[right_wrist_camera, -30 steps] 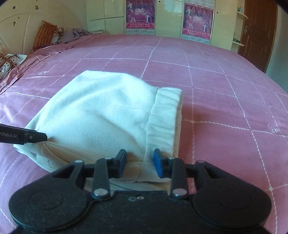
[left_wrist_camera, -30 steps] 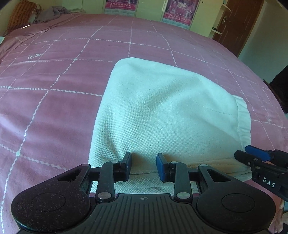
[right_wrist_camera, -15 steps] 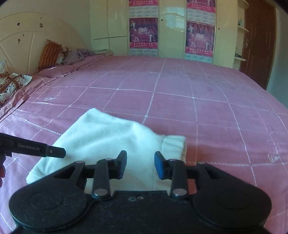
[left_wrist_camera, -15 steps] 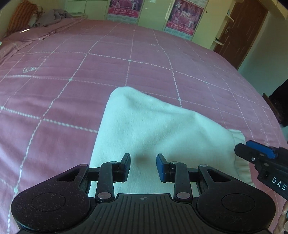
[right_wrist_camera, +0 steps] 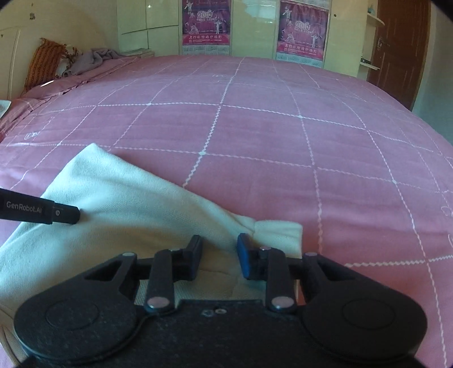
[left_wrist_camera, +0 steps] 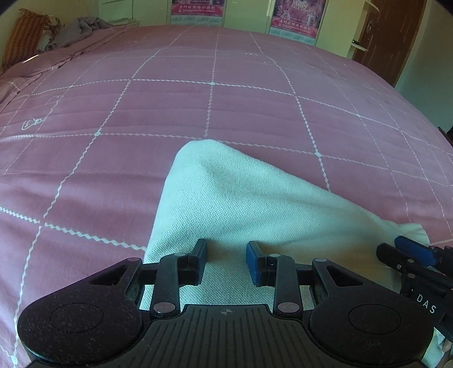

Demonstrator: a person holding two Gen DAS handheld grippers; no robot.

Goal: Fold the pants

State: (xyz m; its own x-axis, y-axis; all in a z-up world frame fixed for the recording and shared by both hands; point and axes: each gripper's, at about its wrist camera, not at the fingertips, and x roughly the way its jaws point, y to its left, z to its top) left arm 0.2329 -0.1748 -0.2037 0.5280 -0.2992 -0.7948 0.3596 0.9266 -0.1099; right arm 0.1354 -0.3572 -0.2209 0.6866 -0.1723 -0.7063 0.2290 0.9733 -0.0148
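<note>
Pale cream pants point(left_wrist_camera: 240, 203) lie folded on the pink checked bedspread point(left_wrist_camera: 198, 99), and their near part rises as a tent toward both grippers. My left gripper point(left_wrist_camera: 226, 257) is shut on that near edge, cloth filling the narrow gap between its pads. The right gripper point(right_wrist_camera: 219, 254) holds the ribbed waistband end point(right_wrist_camera: 280, 235). Its jaws are closing on the bunched cloth between them. In the left wrist view the right gripper's fingertips point(left_wrist_camera: 402, 254) show at the right edge. A left finger point(right_wrist_camera: 65, 213) crosses the pants point(right_wrist_camera: 127, 203) in the right wrist view.
The bedspread point(right_wrist_camera: 254, 127) stretches far ahead and to both sides. An orange pillow point(right_wrist_camera: 45, 62) and a grey blanket point(right_wrist_camera: 93, 59) lie at the far left corner. Wardrobes with posters point(right_wrist_camera: 203, 25) and a brown door point(right_wrist_camera: 396, 56) stand behind the bed.
Both grippers have travelled forward over the bed carrying the near edge of the pants. The far edge stayed put, so the visible cloth has shortened and tented up. The right jaws narrowed slightly.
</note>
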